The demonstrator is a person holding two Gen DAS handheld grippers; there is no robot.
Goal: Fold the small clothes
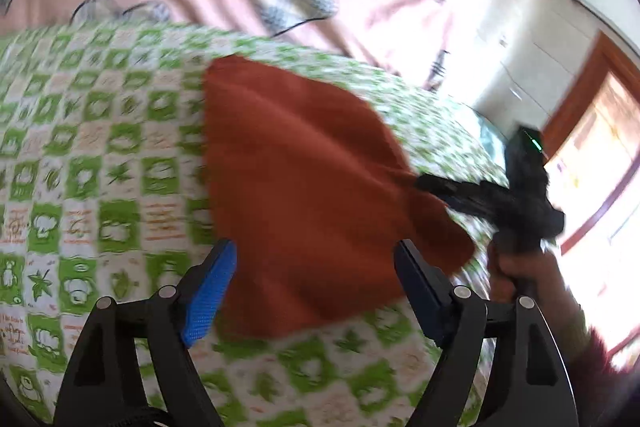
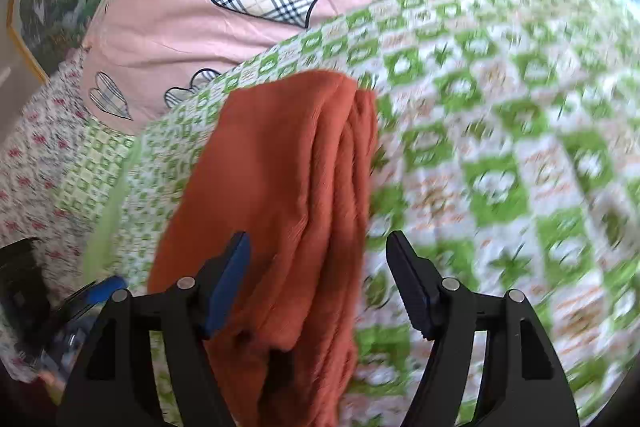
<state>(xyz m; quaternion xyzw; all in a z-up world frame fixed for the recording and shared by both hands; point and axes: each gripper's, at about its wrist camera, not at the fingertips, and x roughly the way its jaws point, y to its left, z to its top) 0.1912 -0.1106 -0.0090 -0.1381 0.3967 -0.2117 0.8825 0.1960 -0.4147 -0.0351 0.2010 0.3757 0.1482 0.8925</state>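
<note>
cloth: rust-orange garment [image 1: 312, 179] lying on the green-and-white checked blanket [image 1: 100, 155] on the bed, already doubled over, you can see stacked layers along one edge in the right wrist view [image 2: 288, 187]

left gripper [image 1: 316, 279]: fingers spread wide, nothing pinched, the cloth's near edge sits between and under them

right gripper [image 2: 318, 275]: fingers spread too, hanging over the near end of the cloth, not gripping it; from the left view it's at the cloth's right corner [image 1: 472, 199], whether it touches is too blurry to call

hand [image 1: 516, 271]: wrapped round the right gripper's handle

background: pink sheet [image 2: 192, 27] with plaid hearts behind the blanket
</note>
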